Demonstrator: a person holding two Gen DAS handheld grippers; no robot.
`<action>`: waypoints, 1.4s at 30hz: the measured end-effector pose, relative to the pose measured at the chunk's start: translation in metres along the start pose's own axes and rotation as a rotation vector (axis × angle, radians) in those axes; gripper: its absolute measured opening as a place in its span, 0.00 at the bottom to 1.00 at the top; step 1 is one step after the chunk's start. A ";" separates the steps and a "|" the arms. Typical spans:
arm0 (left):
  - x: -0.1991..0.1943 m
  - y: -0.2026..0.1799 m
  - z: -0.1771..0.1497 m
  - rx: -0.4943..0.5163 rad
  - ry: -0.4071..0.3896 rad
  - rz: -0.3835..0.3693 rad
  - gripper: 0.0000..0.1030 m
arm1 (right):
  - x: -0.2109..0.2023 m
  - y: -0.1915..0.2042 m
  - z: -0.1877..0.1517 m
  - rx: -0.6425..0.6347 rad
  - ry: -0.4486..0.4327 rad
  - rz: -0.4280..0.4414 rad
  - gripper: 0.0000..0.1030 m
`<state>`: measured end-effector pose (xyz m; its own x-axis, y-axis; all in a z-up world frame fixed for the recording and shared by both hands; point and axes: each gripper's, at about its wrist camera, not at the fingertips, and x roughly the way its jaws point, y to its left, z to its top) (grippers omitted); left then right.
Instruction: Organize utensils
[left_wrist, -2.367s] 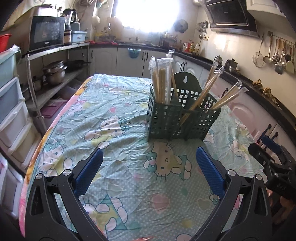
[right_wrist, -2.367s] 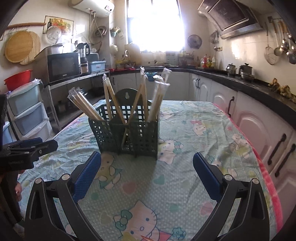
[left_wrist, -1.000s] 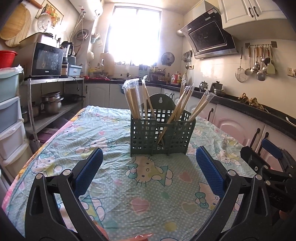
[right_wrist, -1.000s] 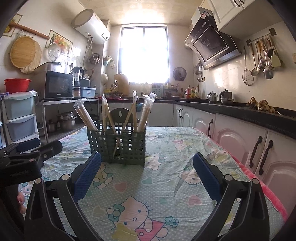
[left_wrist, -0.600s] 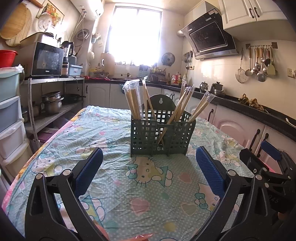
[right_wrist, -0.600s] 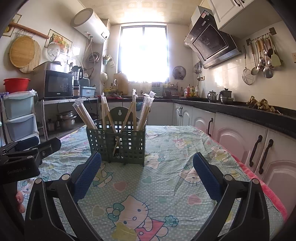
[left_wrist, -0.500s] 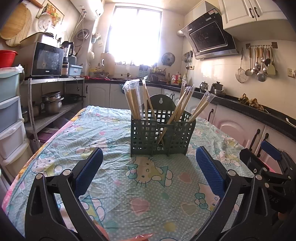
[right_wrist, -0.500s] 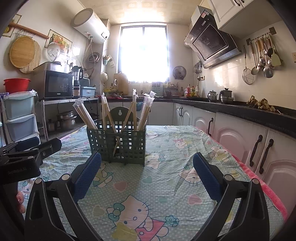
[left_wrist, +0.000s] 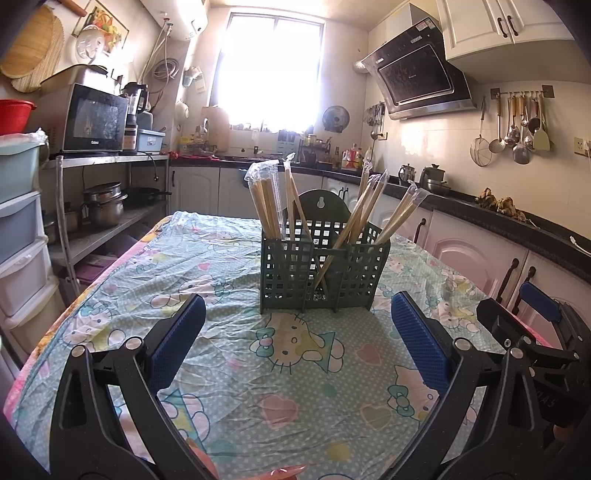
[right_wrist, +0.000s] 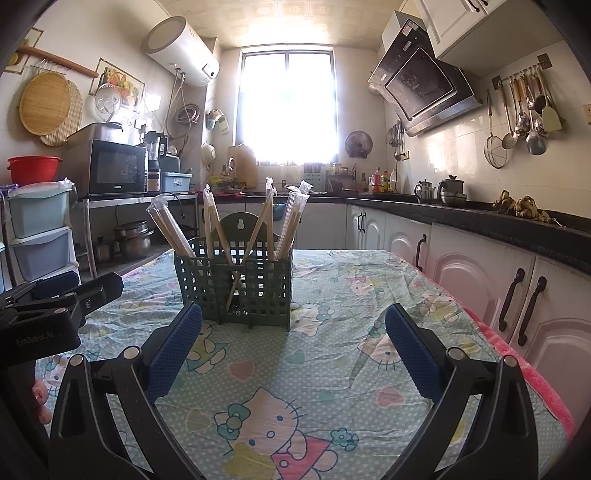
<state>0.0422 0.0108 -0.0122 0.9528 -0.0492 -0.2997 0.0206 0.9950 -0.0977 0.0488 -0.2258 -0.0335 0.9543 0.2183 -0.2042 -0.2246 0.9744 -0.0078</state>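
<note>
Near the middle of both frames, on the patterned cloth of the worktop (left_wrist: 236, 369), stands a dark green utensil caddy (left_wrist: 323, 271) with lattice walls and a rounded hanging tab at its back. It holds several pairs of wrapped chopsticks (left_wrist: 267, 205), all standing on end with their long axes near vertical. In the left wrist view, the bundle at centre left stands almost straight, while the pairs at centre right fan toward the upper right of the frame. In the right wrist view one pair (right_wrist: 170, 229) leans toward the upper left.

These sticks should be light and stiff, yet their clear sleeves look slick and crinkly, so a pinch on loose film at the top would likely slide. I judge the better hold is across the sticks themselves, just above the caddy rim. The caddy looks like thin plastic, light enough to tip or skate on the wrinkled cloth if a stick is levered sideways; a pull along the stick's own axis seems safer.

The left gripper (left_wrist: 295, 343) has its blue pads wide apart, with nothing between them. The right gripper (right_wrist: 295, 341) is likewise spread and empty. Both sit at the lower part of their frames, short of the caddy.
</note>
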 end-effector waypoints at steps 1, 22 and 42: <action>0.000 0.000 0.000 0.000 0.001 -0.001 0.90 | 0.000 0.000 0.000 0.000 0.001 0.000 0.94; -0.001 -0.001 0.000 0.000 -0.001 0.000 0.90 | 0.000 0.000 0.000 0.001 0.001 0.002 0.94; 0.005 0.001 -0.001 -0.018 0.032 0.040 0.90 | -0.002 0.001 -0.001 0.008 0.010 -0.006 0.94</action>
<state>0.0472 0.0119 -0.0149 0.9425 -0.0123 -0.3339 -0.0231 0.9945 -0.1017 0.0464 -0.2257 -0.0345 0.9535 0.2117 -0.2144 -0.2170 0.9762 -0.0014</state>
